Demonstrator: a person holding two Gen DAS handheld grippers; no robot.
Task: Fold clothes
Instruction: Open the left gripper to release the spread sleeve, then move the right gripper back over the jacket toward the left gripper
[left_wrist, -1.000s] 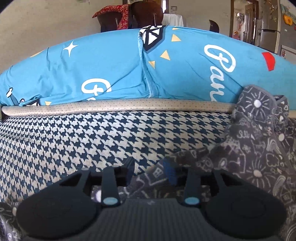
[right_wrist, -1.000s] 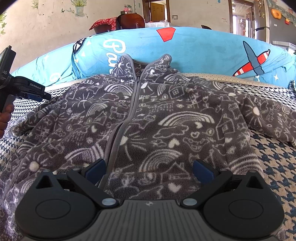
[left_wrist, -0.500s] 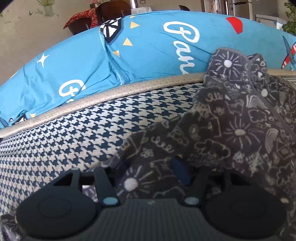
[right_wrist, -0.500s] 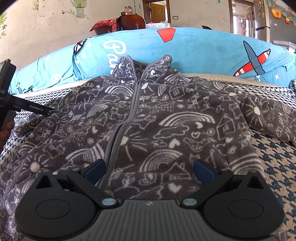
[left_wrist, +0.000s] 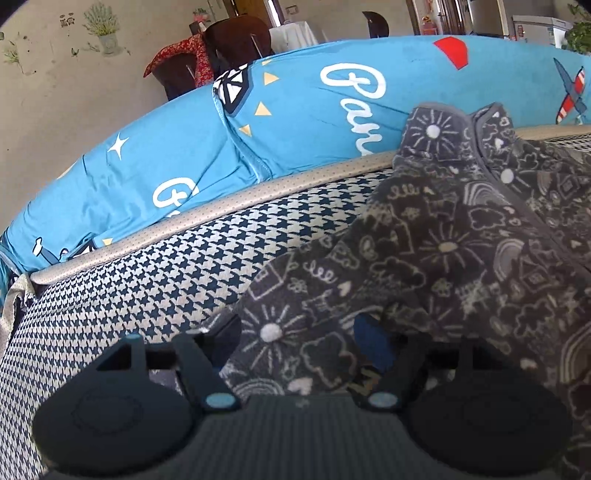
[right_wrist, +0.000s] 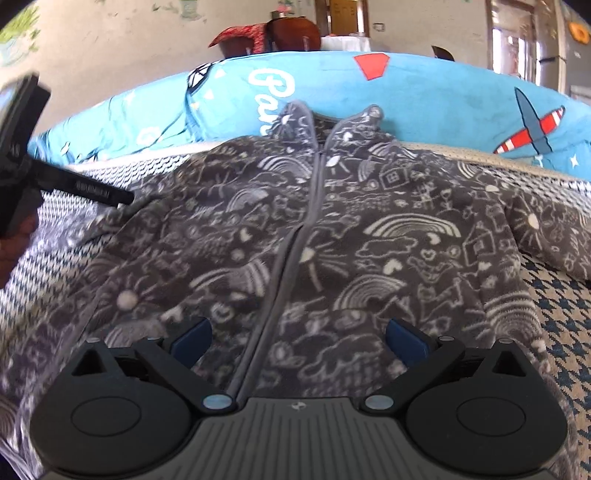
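Grey doodle-print fleece jacket (right_wrist: 332, 236) on houndstooth cover (left_wrist: 155, 280); left claw (left_wrist: 299, 343) clamped on sleeve, right claw (right_wrist: 299, 339) apart.

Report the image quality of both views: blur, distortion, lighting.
Left wrist view: sharp, strong fisheye bowing of the blue cushion; the jacket drapes over the left gripper in soft shade. Right wrist view: motion blur smears the left side and the other gripper there; the right gripper stays crisp, daylight even, doorway overexposed.
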